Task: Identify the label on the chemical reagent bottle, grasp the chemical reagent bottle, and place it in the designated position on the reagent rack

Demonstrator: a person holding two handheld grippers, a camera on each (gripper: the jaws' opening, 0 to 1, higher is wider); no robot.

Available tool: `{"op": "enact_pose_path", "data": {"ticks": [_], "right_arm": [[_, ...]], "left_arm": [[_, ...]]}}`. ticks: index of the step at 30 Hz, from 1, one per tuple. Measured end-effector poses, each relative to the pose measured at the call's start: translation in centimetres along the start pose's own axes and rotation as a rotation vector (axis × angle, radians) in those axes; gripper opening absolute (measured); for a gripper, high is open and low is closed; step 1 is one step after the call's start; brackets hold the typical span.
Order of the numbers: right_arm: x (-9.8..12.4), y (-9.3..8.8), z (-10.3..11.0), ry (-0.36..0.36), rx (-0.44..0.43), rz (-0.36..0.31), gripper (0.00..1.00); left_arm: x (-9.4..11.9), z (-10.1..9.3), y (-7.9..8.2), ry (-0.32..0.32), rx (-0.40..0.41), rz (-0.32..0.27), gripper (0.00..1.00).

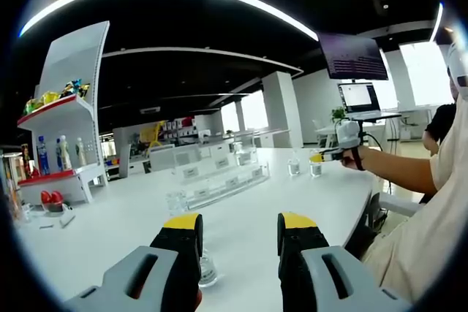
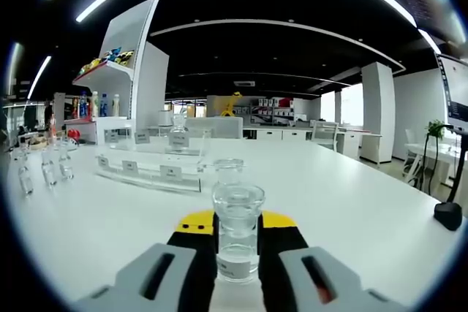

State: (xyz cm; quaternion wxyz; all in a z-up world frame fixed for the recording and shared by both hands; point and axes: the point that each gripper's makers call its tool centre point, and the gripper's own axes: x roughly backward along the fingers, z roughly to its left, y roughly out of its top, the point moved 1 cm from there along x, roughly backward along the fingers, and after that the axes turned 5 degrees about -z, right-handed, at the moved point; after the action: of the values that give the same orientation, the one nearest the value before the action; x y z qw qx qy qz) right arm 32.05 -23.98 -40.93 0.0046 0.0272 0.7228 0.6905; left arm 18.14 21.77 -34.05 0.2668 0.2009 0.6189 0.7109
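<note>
My right gripper (image 2: 238, 242) fingers clamp the reagent bottle (image 2: 238, 231) at lower centre; left gripper (image 1: 240, 235) fingers apart; smooth glass may slip before the reagent rack (image 2: 150, 169).

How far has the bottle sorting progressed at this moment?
Done: one bottle already stands on the clear rack. In hand: the right gripper grips a clear bottle, not yet placed. Left: small bottles wait on the table; the left gripper is open.

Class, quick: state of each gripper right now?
Left gripper: open, holding nothing.
Right gripper: shut on a clear bottle.
</note>
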Motion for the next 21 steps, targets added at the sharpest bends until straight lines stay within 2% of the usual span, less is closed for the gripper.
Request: {"op": "enact_pose_path", "data": {"ticks": [21], "right_arm": [[0.29, 0.25, 0.1, 0.01, 0.012, -0.006, 0.19]], "left_arm": [[0.1, 0.03, 0.04, 0.003, 0.001, -0.004, 0.42]]}}
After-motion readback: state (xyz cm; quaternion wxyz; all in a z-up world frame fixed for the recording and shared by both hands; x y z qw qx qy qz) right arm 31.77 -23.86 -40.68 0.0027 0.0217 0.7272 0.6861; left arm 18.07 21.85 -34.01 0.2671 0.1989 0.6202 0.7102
